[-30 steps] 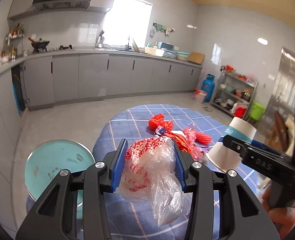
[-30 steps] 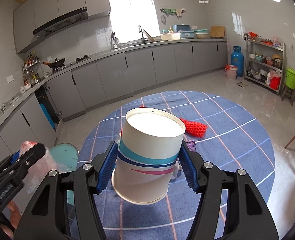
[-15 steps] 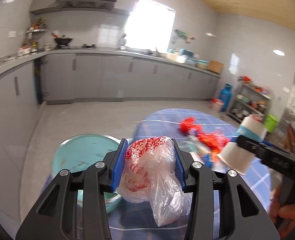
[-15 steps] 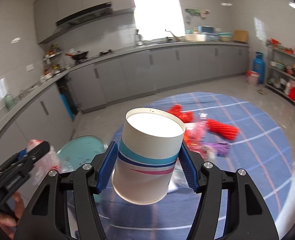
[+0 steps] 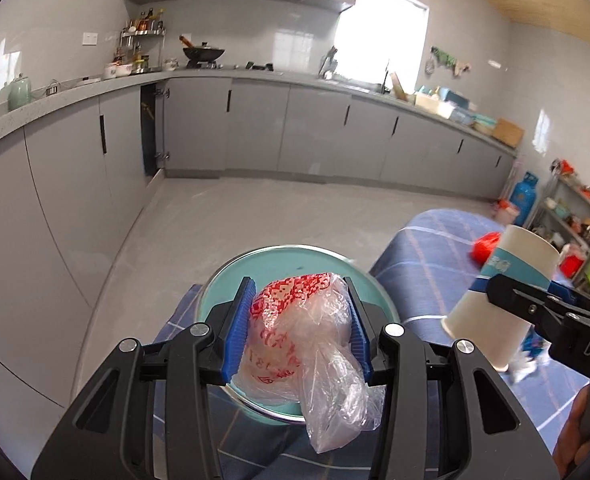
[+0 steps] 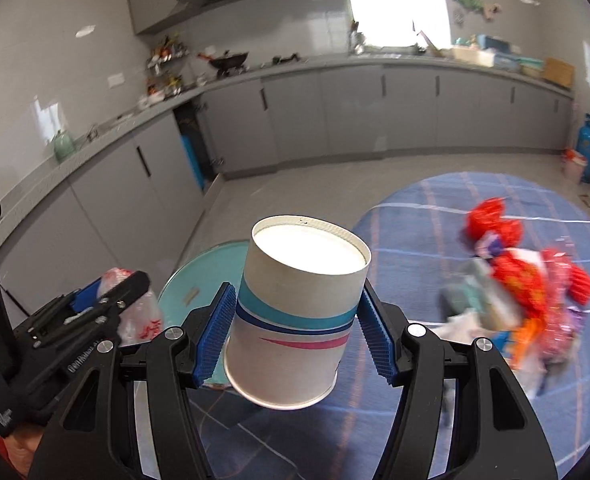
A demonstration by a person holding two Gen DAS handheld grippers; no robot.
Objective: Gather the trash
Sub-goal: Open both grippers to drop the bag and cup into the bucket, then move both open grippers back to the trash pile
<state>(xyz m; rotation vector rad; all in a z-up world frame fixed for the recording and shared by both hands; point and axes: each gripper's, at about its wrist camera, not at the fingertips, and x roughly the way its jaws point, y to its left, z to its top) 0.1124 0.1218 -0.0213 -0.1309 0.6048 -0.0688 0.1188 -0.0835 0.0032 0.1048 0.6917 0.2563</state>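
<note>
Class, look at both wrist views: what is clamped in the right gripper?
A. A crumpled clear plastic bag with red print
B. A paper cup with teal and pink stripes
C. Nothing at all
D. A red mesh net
B: the right gripper has its blue pads pressed on the sides of the paper cup, while the plastic bag sits in the left gripper.

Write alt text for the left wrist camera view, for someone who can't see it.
The left gripper clamps a crumpled plastic bag over a teal bin beside a blue-checked table. At right, the right gripper holds a paper cup.
</note>
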